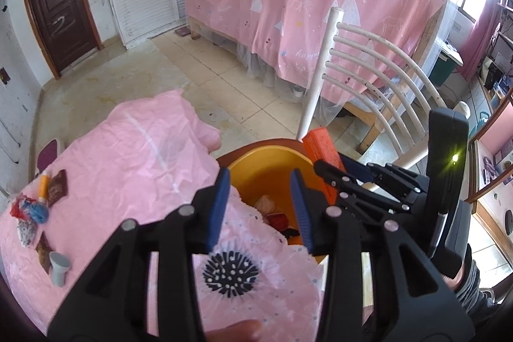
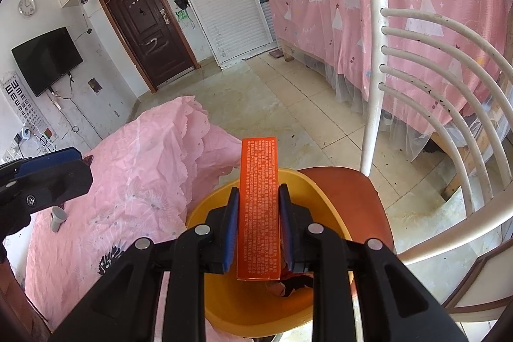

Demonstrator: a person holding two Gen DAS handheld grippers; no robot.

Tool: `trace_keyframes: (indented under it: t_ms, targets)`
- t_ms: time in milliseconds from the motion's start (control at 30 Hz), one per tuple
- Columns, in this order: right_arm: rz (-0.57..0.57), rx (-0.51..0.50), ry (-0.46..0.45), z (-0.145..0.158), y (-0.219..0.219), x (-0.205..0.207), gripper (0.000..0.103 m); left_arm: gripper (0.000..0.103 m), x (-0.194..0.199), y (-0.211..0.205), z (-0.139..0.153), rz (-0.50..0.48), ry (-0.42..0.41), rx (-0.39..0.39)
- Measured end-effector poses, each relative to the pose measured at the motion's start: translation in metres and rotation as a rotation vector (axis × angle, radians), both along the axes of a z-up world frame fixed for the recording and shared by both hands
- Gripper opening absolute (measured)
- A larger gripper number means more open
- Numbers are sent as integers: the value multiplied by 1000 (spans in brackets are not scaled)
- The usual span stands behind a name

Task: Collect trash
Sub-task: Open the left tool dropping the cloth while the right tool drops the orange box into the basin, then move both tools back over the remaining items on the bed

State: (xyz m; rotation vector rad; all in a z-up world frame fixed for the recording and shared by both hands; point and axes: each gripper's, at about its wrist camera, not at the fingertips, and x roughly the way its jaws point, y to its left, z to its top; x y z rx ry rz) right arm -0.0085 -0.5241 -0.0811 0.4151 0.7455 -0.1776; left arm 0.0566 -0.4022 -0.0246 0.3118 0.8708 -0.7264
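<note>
Through the left wrist camera, my left gripper [image 1: 261, 207] hangs over the yellow bin [image 1: 272, 169], which sits on the red seat of a white chair [image 1: 378, 79]. Its blue fingers [image 1: 219, 207] stand apart with nothing between them; under the gap I see the inside of the bin, where a few crumpled scraps [image 1: 272, 212] lie at the bottom. The pink cloth [image 1: 134, 169] covers the worktop on the left and droops over the bin's near rim. Far left on that cloth lie a small heap of wrappers [image 1: 30, 212], an orange tube [image 1: 43, 185] and a grey cup [image 1: 59, 268] tipped on its side. On the right I can see my right gripper [image 1: 344, 178] from the side, with the orange box [image 1: 320, 149] sticking up past it.

Through the right wrist camera, the right gripper [image 2: 259, 229] is clenched on the orange box [image 2: 259, 201]; both blue pads press its long sides. The box points away from me, lengthways along the fingers, and is held above the open yellow bin [image 2: 218, 303]. A bit of red and white trash [image 2: 293, 282] shows in the bin beneath the box's near end. The left gripper [image 2: 48, 178] enters from the left edge, over the pink cloth [image 2: 144, 188], and the grey cup [image 2: 57, 218] lies just below it.
</note>
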Motion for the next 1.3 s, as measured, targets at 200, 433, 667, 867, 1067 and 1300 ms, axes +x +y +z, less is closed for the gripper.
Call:
trace_keyframes:
  t_ms: [200, 433, 667, 867, 1067, 1300]
  targets:
    - [1, -22, -4, 9, 9, 4, 19, 37, 2, 17, 5, 21, 1, -16]
    - [23, -50, -6, 21, 27, 11, 20, 37, 5, 43, 11, 47, 4, -47]
    - [51, -80, -8, 34, 53, 24, 22, 39, 12, 75, 12, 85, 17, -74]
    - [99, -111, -4, 42, 86, 38, 24, 42, 23, 111, 12, 138, 24, -97]
    - [163, -134, 1, 47, 128, 56, 29, 43, 34, 151, 9, 209, 43, -105]
    - [251, -153, 17, 45, 179, 73, 38, 43, 49, 199, 6, 294, 71, -123]
